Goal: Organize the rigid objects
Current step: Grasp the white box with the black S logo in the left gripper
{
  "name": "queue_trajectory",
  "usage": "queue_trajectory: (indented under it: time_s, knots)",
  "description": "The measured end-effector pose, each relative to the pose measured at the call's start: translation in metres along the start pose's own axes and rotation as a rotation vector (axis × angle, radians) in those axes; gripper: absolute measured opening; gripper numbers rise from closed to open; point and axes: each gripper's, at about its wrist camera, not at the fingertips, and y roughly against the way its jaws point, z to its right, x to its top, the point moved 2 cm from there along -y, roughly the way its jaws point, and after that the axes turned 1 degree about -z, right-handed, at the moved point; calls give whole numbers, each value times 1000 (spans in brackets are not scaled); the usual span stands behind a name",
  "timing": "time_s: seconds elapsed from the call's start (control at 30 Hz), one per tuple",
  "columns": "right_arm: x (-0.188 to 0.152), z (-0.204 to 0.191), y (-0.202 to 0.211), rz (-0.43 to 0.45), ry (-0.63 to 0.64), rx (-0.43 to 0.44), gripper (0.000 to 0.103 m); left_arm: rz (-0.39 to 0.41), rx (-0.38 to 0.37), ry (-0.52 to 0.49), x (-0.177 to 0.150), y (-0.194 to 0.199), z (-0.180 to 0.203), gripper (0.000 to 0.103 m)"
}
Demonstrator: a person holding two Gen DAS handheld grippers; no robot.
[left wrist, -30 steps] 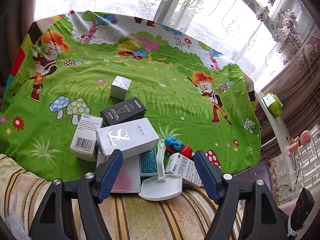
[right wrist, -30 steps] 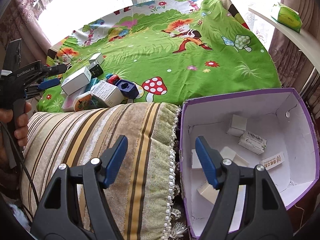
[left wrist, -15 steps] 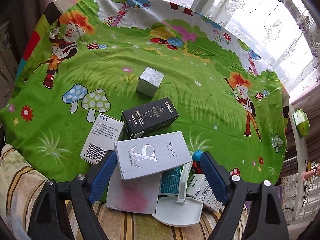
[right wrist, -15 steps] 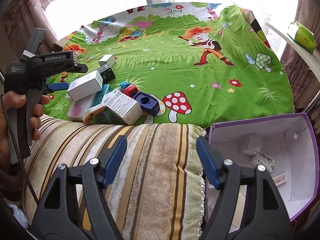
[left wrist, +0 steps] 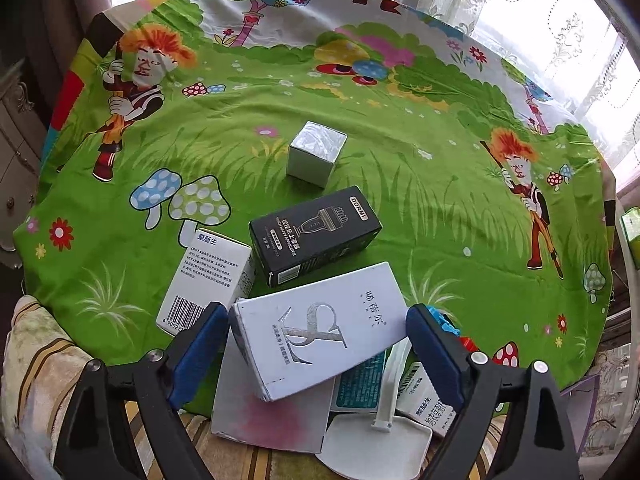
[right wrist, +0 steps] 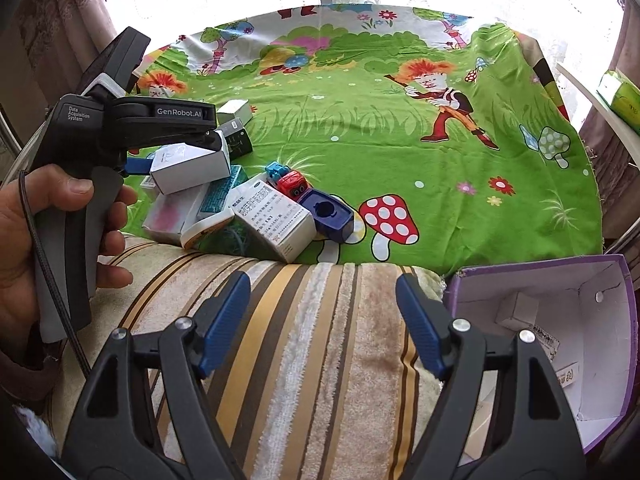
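Left gripper (left wrist: pixel 316 344) over the pile at the near edge of the green cartoon cloth (left wrist: pixel 400 208); jaws opening, wide, straddling the white logo box (left wrist: pixel 320 332). Pads not pressing: left pad close beside the box's short end, right pad near the far corner, contact not confirmed. Nothing held.

Right gripper (right wrist: pixel 322 320) above the striped cushion (right wrist: pixel 300 320); jaws opening, wide, nothing between them. Purple-rimmed bin (right wrist: pixel 626 320) just to its right, several small cartons already inside.

White logo box topmost in the pile, tilted, resting on a pink-stained white box (left wrist: pixel 272 416) and a teal packet (left wrist: pixel 360 380). Just beyond it: black carton (left wrist: pixel 316 232), barcode carton (left wrist: pixel 208 276). Silver cube box (left wrist: pixel 316 154) apart, farther out on the cloth. Toy car (right wrist: pixel 290 180) and blue block (right wrist: pixel 326 212) on the right side of the pile.

Handling estimate, white logo box: thin cardboard, probably light, stiff along edges, faces likely to dent under a hard squeeze. Glossy print, so possibly slippery against the pads. Best hold judged across the two short ends or the narrower width, pads flat on opposite faces, near mid-length to avoid swinging. Tilt means one pad may meet an edge first; squaring up before closing advisable. Lift straight up to avoid dragging the packet and white plastic stand (left wrist: pixel 380 432) underneath.
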Motion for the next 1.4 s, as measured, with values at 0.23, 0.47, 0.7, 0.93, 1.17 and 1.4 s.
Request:
queue_trajectory:
  time_s: [0.23, 0.47, 0.7, 0.93, 1.17, 1.4]
  knots:
    - [1, -6, -5, -16, 17, -2, 78, -13, -45, 22, 0, -1, -4, 93]
    - [0, -6, -7, -22, 9, 0, 78, -9, -46, 73, 6, 9, -4, 103]
    - [-1, -3, -5, -13, -9, 6, 78, -59, -4, 149, 13, 0, -1, 103]
    - [-1, -3, -4, -8, -10, 6, 78, -106, -5, 130, 8, -17, 1, 97]
    - [0, -13, -5, -9, 31, 7, 78, -69, -104, 49, 1, -4, -7, 95]
    - [6, -35, -10, -23, 66, 45, 78, 23, -157, -3, -13, 23, -31, 95]
